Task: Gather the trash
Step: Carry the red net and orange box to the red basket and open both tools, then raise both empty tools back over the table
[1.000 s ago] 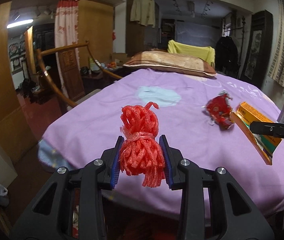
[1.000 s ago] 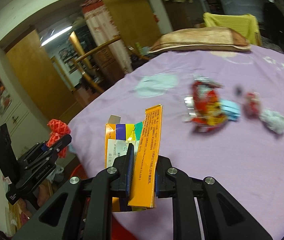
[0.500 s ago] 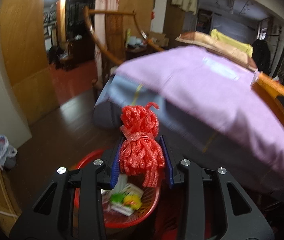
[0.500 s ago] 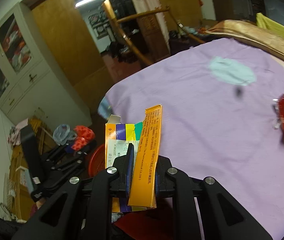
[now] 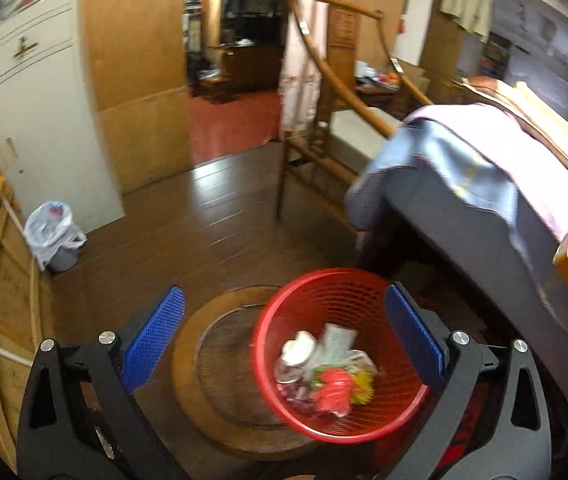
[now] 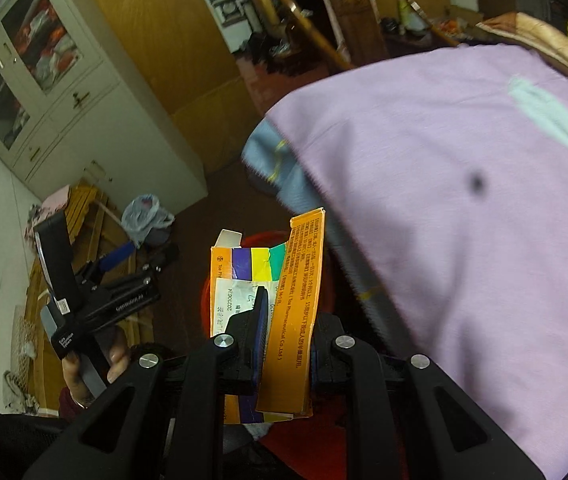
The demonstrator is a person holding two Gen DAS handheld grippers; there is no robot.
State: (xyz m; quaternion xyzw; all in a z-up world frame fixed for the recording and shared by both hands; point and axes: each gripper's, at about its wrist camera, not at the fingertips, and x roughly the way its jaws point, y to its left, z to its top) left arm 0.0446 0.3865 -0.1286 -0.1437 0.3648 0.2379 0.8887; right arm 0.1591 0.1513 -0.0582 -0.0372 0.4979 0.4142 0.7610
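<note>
The red foam net (image 5: 333,394) lay inside the red basket (image 5: 363,284), among wrappers, at the frame's 5 o'clock. Above it the left gripper (image 5: 284,336) had just been opening; its jaws stood wide with nothing between them. The right gripper (image 6: 284,320) was clamped on an orange carton (image 6: 295,300), beside the purple bedspread (image 6: 463,240).

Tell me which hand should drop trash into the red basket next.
Right. The right gripper is shut on the orange box, near the red basket. The left gripper has just been opening, with nothing between its jaws; the red netting lies inside.
</note>
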